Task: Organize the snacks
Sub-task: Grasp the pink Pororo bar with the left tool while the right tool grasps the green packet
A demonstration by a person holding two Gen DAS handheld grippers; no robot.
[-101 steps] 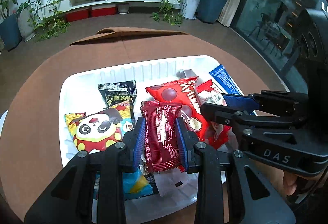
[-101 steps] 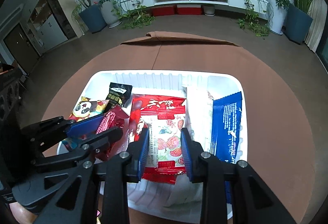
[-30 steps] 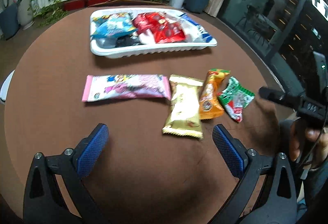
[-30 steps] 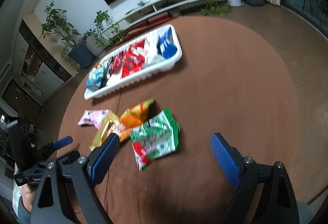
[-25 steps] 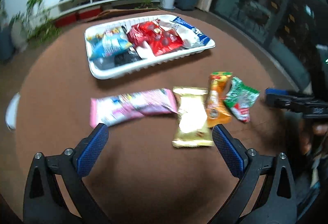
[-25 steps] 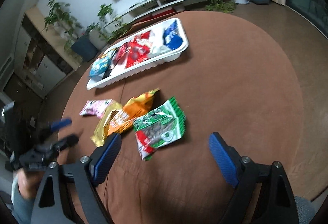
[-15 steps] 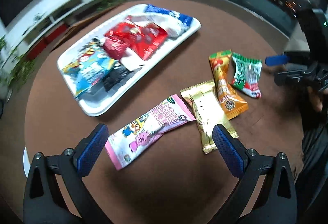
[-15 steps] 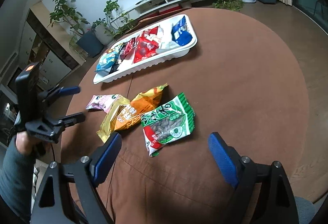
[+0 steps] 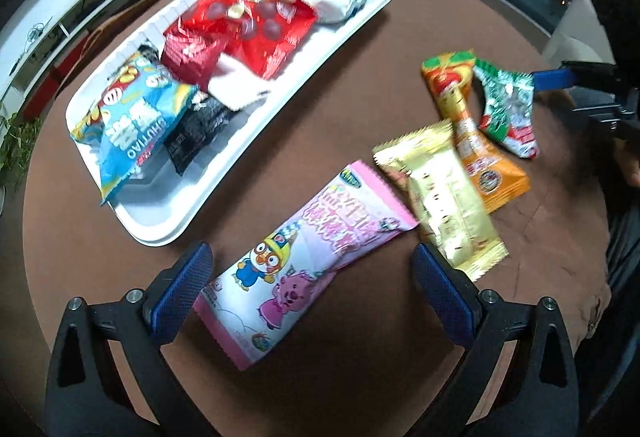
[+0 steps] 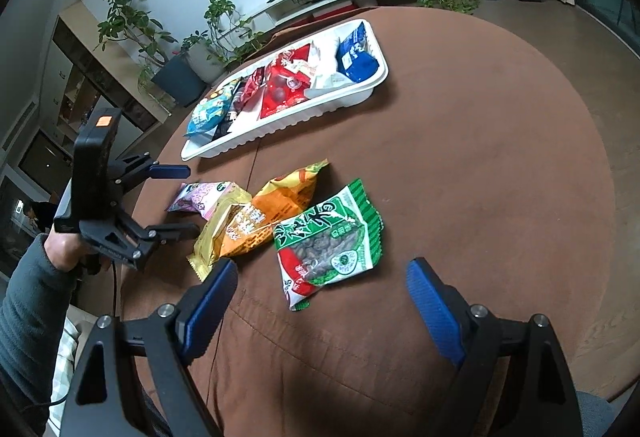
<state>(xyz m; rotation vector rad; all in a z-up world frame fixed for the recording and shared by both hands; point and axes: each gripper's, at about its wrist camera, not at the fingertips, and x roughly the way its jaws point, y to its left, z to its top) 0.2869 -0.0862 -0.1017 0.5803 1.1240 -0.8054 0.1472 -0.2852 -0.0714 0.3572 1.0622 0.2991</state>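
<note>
Fingers spread wide and empty on both: the left gripper (image 9: 308, 287) is lined up over the pink pouch (image 9: 304, 257), likely next to be grabbed. Gold bar (image 9: 444, 197), orange pack (image 9: 476, 153) and green packet (image 10: 332, 237) are left on the bench, the latter framed by the right gripper (image 10: 320, 295); the white tray (image 9: 248, 145) is already loaded.

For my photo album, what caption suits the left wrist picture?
Open left gripper poised over a pink cartoon snack packet on a brown round table, beside a white plastic tray of snacks.
</note>
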